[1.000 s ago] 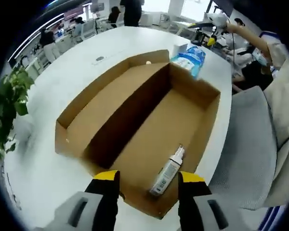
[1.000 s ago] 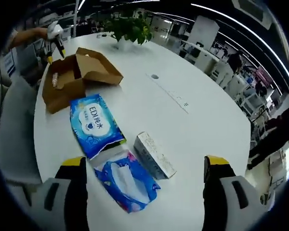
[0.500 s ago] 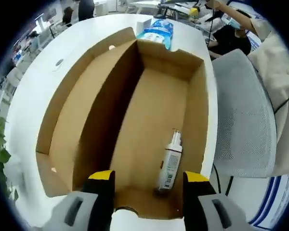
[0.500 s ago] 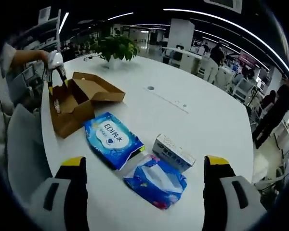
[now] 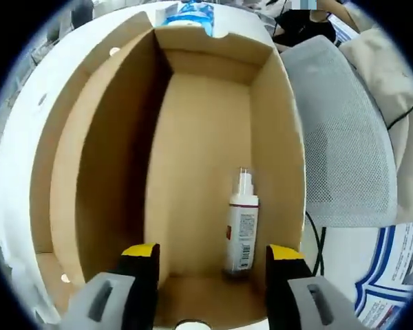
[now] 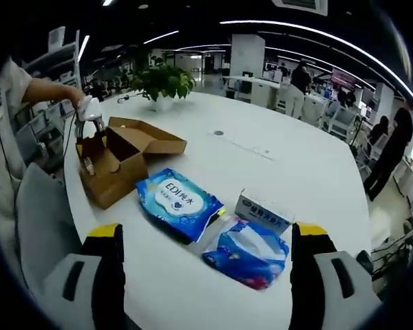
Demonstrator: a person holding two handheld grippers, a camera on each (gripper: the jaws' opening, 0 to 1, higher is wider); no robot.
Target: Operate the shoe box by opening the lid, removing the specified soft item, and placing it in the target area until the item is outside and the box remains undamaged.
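Left hand-held gripper [image 5: 204,256] hung spread over the opened shoe box [image 5: 275,137], a spray bottle [image 5: 241,227] between its jaws. Right hand-held gripper [image 6: 205,242] was spread and empty, with two soft packs [image 6: 181,201] ahead on the bench [image 6: 289,165], so removal looked done

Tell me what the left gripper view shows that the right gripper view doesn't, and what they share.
Left gripper view alone: the label on the white spray bottle lying on the box floor, a grey mesh chair beside the box, and the left gripper with its jaws apart just above the near wall.

Right gripper view alone: the wide-open right gripper, a small white carton, a crumpled blue pack, a potted plant and the person's arm holding the left gripper at the box.

Both: the open cardboard box, the bottle inside it, the blue wipes pack and the white table.
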